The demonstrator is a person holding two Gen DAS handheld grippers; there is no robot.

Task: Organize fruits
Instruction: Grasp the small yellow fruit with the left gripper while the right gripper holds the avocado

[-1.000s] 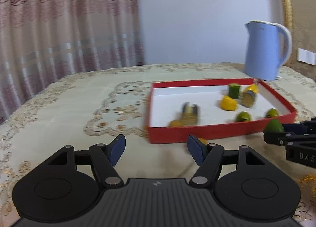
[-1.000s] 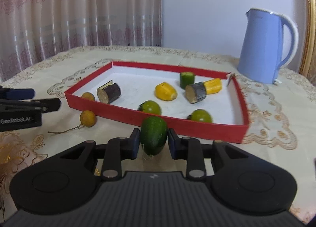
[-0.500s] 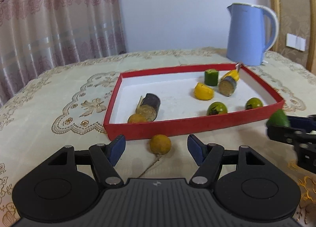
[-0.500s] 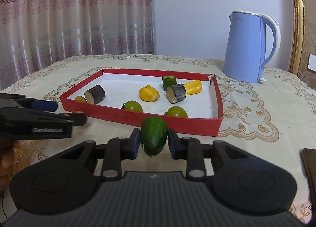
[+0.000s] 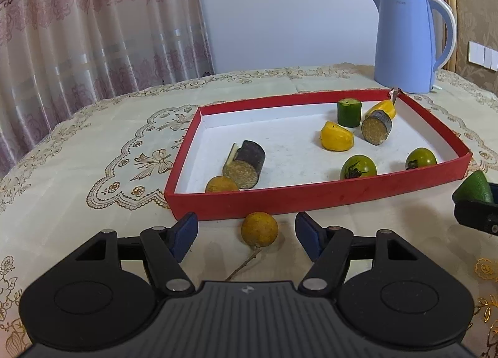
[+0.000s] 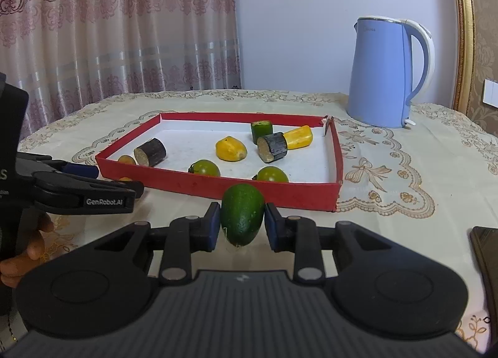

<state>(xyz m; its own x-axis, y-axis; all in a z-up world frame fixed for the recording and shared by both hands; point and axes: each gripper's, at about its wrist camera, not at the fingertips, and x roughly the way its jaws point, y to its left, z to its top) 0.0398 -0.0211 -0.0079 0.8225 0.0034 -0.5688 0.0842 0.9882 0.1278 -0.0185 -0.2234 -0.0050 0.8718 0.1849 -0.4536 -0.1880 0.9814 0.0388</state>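
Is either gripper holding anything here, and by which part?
The right gripper grips a green avocado-like fruit across its sides. The left gripper is open around a small orange fruit, holding nothing.

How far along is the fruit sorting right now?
Mostly done: eight pieces already lie in the red tray. In hand: the right gripper is shut on a green avocado, outside the tray. Left: the left gripper is open around the brown round fruit on the tablecloth.

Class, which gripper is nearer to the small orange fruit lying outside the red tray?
Left. The left gripper has its open jaws around the orange fruit; the right gripper, off to the side, holds a green fruit.
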